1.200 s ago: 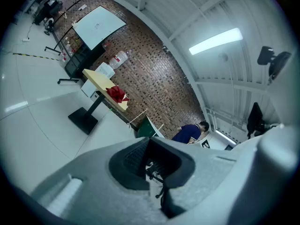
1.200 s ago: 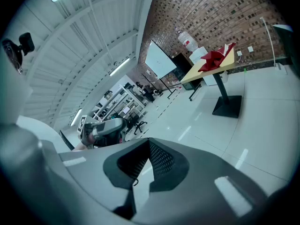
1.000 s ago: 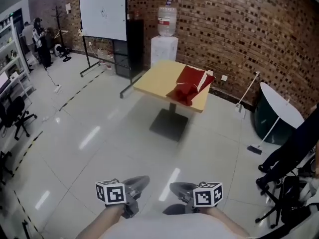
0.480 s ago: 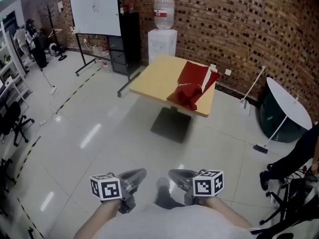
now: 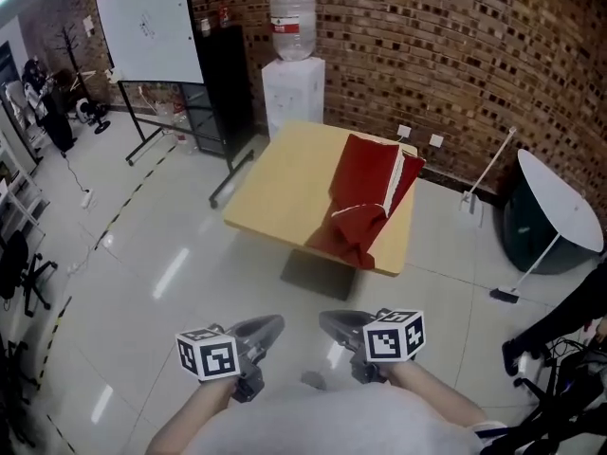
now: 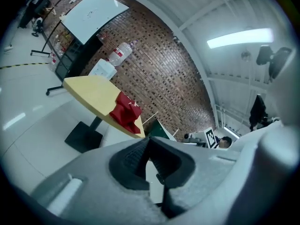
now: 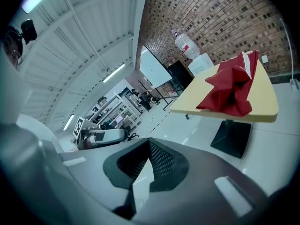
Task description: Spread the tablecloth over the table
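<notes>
A crumpled red tablecloth (image 5: 365, 197) lies bunched on the right half of the square yellow table (image 5: 280, 188), one end hanging over the near edge. Both grippers are held low near my body, well short of the table and touching nothing. My left gripper (image 5: 272, 326) is shut and empty, and so is my right gripper (image 5: 330, 326) beside it. The left gripper view shows the tablecloth (image 6: 124, 114) on the table (image 6: 89, 92) far beyond the closed jaws (image 6: 149, 146). Seen from the right gripper view, the cloth (image 7: 229, 90) is a heap on the table (image 7: 263, 102) past the closed right gripper (image 7: 149, 150).
A water dispenser (image 5: 292, 79) and a black cabinet (image 5: 224, 74) stand against the brick wall behind the table. A whiteboard on a stand (image 5: 144, 27) is at the back left. A round white tabletop (image 5: 560, 211) leans at the right, near a seated person's leg (image 5: 558, 322).
The table and cloth have come nearer and grown larger in the head view. Both grippers keep their place in front of me, side by side and shut.
</notes>
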Motion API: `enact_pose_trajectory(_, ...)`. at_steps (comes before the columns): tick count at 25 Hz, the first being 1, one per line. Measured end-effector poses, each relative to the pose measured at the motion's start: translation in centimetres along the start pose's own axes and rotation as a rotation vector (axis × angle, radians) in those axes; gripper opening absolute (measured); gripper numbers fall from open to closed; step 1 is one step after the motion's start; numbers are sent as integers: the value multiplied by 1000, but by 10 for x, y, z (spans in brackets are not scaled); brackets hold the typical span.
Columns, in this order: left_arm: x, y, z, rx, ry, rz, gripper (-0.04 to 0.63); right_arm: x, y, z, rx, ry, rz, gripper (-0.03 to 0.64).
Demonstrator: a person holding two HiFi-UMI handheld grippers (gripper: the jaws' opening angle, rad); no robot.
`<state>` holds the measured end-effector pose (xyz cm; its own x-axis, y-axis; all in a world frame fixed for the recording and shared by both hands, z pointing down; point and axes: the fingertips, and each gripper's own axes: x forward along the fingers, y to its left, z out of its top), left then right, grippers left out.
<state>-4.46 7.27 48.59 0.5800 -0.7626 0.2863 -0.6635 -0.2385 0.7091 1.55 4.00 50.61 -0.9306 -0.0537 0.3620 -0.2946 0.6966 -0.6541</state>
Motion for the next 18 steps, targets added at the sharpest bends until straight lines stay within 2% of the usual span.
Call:
enact_pose_trajectory(3,37,1,16,26,47,-47,2,-9,-24,36,-22,-41,-51,-2)
enact_pose_trajectory(6,66,2,41,10,41,-111,2,-23,-43,61,-18,-96,-94,-2)
enact_pose_trajectory(9,93,4,61,-18,49,-165,7,-46,-68,66,33,-155,-162,-2)
enact_pose_trajectory(14,140,8,88,31,93,-204,40,-83,-103,80,96,-258,-263,-2)
enact_pose_trajectory(18,170,7,109,10,107,-282,66,-99,-125,89,150,-331,-319,-2)
